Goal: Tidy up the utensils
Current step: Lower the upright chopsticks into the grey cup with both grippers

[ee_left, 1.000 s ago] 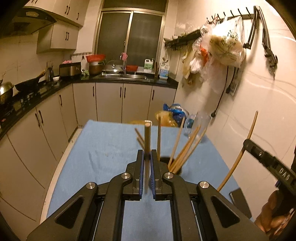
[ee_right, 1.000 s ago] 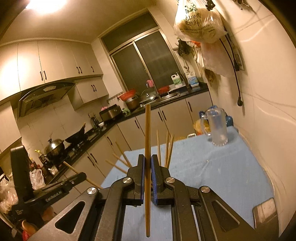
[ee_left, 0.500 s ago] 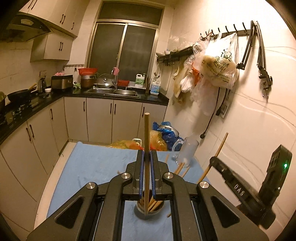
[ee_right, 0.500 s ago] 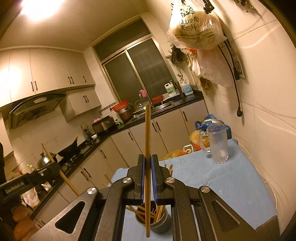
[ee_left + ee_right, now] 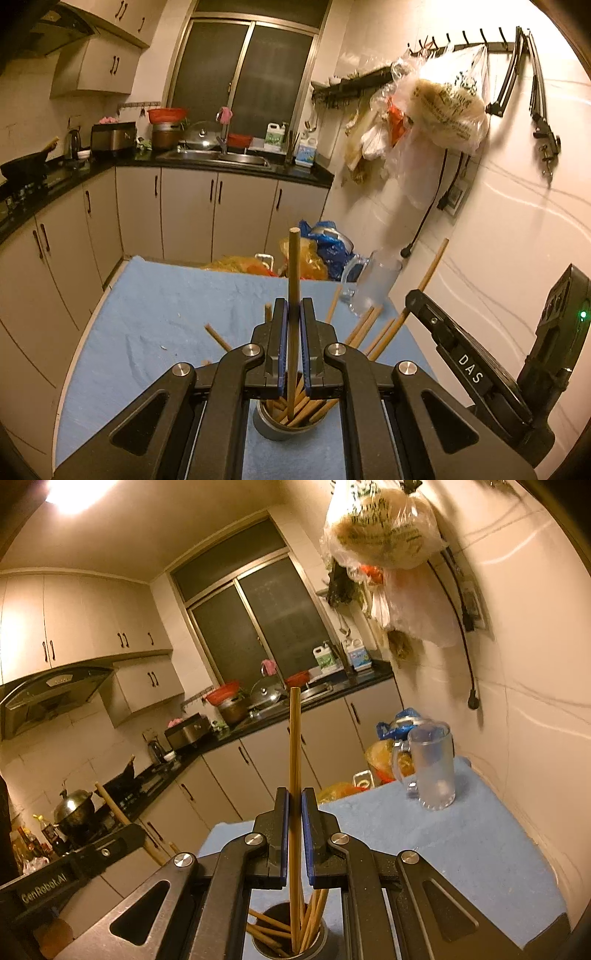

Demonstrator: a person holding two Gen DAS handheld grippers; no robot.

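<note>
L gripper (image 5: 293, 325) clamps one upright chopstick (image 5: 294, 295), a plain round light-wood rod w/ blunt top, its lower tip inside the metal cup (image 5: 286, 424) on the blue cloth (image 5: 155, 314). R gripper (image 5: 294, 808) likewise pinches a second chopstick (image 5: 294, 757), thinner-looking, tip apparently down in the cup (image 5: 288, 939) among approx. a dozen leaning sticks. Glass mug (image 5: 430, 771) stands well apart, near the wall.

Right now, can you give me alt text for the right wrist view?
The right gripper holds one chopstick upright, its lower end inside a metal cup of chopsticks directly below. Behind stands a glass mug on the blue table cloth.
</note>
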